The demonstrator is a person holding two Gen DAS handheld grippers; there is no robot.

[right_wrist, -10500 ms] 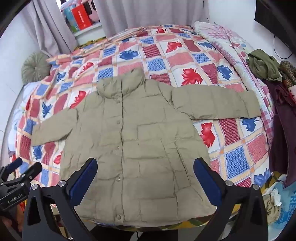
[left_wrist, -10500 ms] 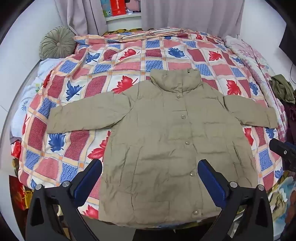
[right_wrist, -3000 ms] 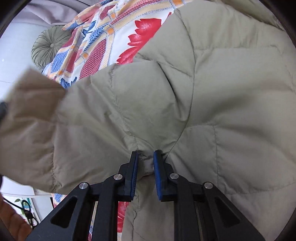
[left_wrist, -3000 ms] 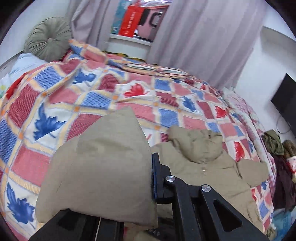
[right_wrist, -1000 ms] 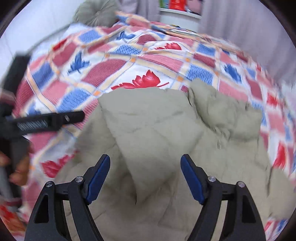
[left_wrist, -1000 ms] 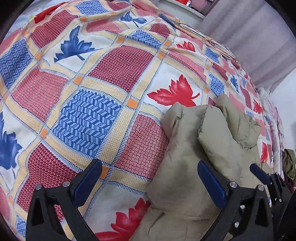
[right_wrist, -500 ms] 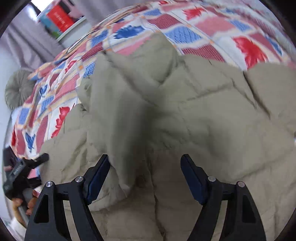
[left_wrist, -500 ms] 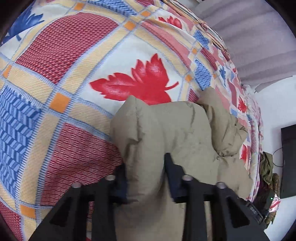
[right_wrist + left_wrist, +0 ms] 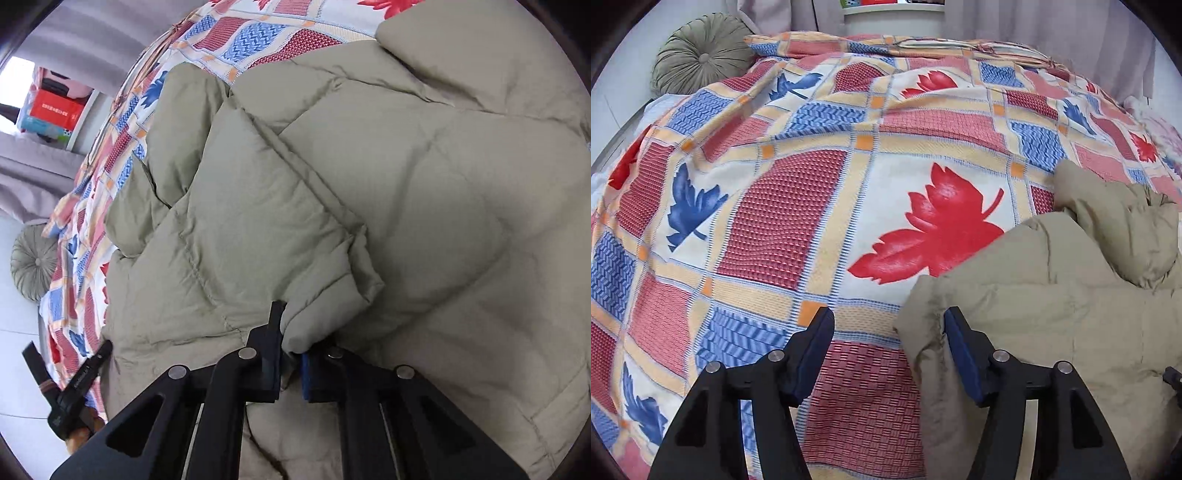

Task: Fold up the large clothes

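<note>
Right view only: right gripper (image 9: pixel 290 354), jaws pinching a sleeve cuff (image 9: pixel 332 295) folded onto the one jacket (image 9: pixel 443 184). Left view only: left gripper (image 9: pixel 888 350), jaws spread, right finger touching the jacket's edge; bare bedspread (image 9: pixel 775 221) beyond; one cushion (image 9: pixel 701 51) farthest.

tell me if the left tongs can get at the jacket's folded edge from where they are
Probably yes. The left tongs are open, and the jacket edge lies right against the inner face of their right finger, with only bare bedspread between the fingers. A small shift right should bring the fold between them.
</note>
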